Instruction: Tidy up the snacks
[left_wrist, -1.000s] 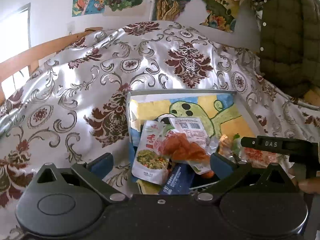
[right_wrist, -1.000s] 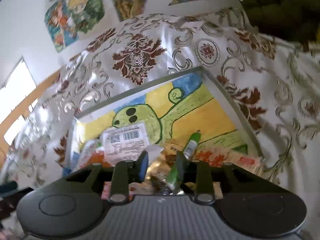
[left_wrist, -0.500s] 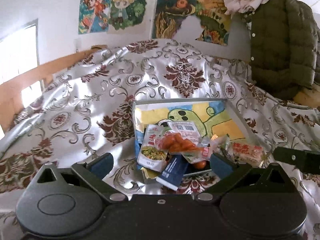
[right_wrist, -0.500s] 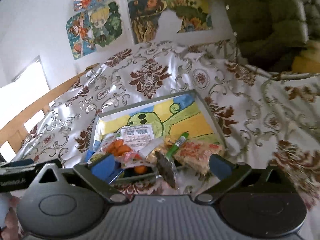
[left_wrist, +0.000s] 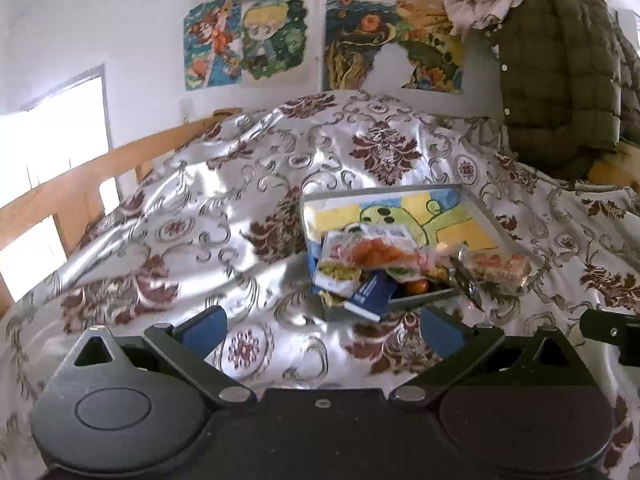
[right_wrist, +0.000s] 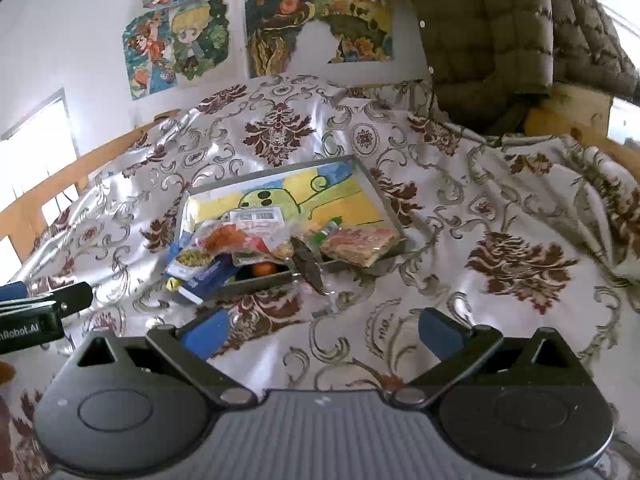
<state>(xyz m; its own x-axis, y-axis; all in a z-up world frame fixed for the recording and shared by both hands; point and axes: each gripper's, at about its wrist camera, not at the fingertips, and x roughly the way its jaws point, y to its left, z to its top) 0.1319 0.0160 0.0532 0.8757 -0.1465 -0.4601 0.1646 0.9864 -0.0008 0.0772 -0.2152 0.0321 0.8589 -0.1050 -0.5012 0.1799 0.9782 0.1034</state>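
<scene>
Left gripper (left_wrist: 322,326) and right gripper (right_wrist: 322,326) both gape wide, empty; next approach should square up on the overhanging packets in the shallow grey picture-lined tray (right_wrist: 374,178).

White wall (left_wrist: 120,20) with cartoon posters (left_wrist: 246,42); bright window (left_wrist: 60,136) at left. Wooden bed rail (left_wrist: 72,196), shiny floral bedspread (left_wrist: 192,208). Olive quilted jacket (left_wrist: 560,80) hangs at right.
</scene>
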